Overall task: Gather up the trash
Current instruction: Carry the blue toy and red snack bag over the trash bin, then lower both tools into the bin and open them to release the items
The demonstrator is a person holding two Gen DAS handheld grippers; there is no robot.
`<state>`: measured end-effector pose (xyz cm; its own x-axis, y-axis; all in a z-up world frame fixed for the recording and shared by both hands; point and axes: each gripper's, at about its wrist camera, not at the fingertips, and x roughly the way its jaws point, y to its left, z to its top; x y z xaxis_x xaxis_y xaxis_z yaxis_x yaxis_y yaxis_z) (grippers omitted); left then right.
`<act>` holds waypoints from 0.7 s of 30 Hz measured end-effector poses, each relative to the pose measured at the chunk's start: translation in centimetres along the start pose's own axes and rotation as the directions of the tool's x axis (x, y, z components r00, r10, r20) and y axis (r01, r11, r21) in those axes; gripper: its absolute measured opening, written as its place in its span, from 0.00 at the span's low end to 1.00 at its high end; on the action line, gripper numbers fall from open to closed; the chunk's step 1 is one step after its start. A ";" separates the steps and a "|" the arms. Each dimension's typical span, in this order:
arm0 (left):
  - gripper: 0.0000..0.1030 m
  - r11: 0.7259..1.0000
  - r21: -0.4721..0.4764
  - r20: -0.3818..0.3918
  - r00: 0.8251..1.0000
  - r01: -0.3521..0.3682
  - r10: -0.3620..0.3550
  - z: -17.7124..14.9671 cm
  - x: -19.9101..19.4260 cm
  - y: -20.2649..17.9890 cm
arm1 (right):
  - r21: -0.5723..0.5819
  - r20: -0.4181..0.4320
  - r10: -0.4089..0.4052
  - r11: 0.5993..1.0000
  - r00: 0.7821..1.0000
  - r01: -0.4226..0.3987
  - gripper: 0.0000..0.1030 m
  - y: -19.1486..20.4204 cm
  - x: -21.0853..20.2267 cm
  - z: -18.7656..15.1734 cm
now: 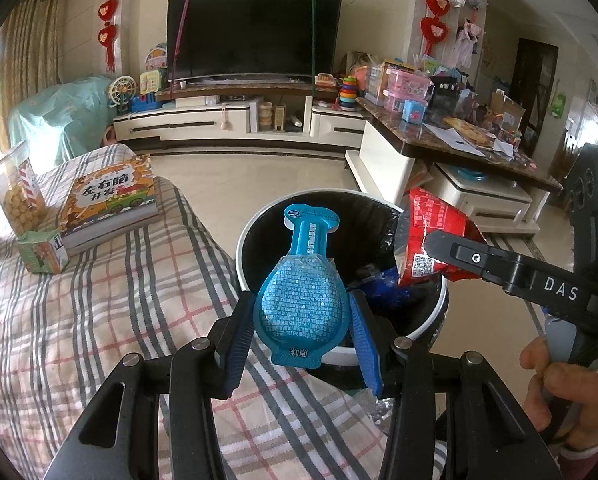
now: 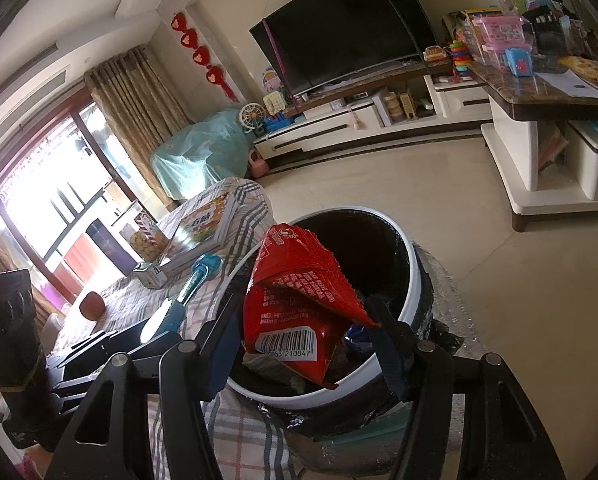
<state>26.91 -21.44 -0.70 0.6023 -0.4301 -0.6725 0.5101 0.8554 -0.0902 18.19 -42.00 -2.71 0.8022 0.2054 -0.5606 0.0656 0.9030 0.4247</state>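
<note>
My left gripper (image 1: 301,300) is shut on a blue bottle-shaped blister pack (image 1: 301,296), which it holds upright over the near rim of a round trash bin (image 1: 243,248) with a white rim and black liner. In the right wrist view my right gripper (image 2: 303,308) is shut on a crumpled red snack bag (image 2: 299,292) above the bin's (image 2: 339,394) opening. The left wrist view shows the red snack bag (image 1: 431,236) at the right, over the bin's far side. Blue and dark scraps lie inside the bin. The blue blister pack (image 2: 195,280) shows at the left in the right wrist view.
A plaid-covered surface (image 1: 79,320) left of the bin carries a picture book (image 1: 111,200), a cookie jar (image 1: 15,196) and a small green carton (image 1: 43,252). A cluttered coffee table (image 1: 439,140) stands at the right. A person's hand (image 1: 559,392) grips the right tool.
</note>
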 end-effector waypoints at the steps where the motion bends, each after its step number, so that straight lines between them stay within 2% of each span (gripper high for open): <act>1: 0.43 1.000 0.001 -0.001 1.000 -0.001 0.001 0.1 0.1 -0.1 | 0.000 0.000 -0.002 1.000 1.000 0.002 0.60 0.0 0.1 0.1; 21: 0.43 1.000 0.015 -0.008 1.000 -0.012 0.012 1.1 1.4 -0.7 | -0.026 -0.028 -0.018 1.000 0.999 0.018 0.60 0.2 1.2 1.3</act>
<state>28.08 -22.99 -0.77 0.6036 -0.4174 -0.6793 0.5121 0.8560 -0.0708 19.98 -42.07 -2.38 0.7841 0.1992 -0.5878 0.0644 0.9159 0.3963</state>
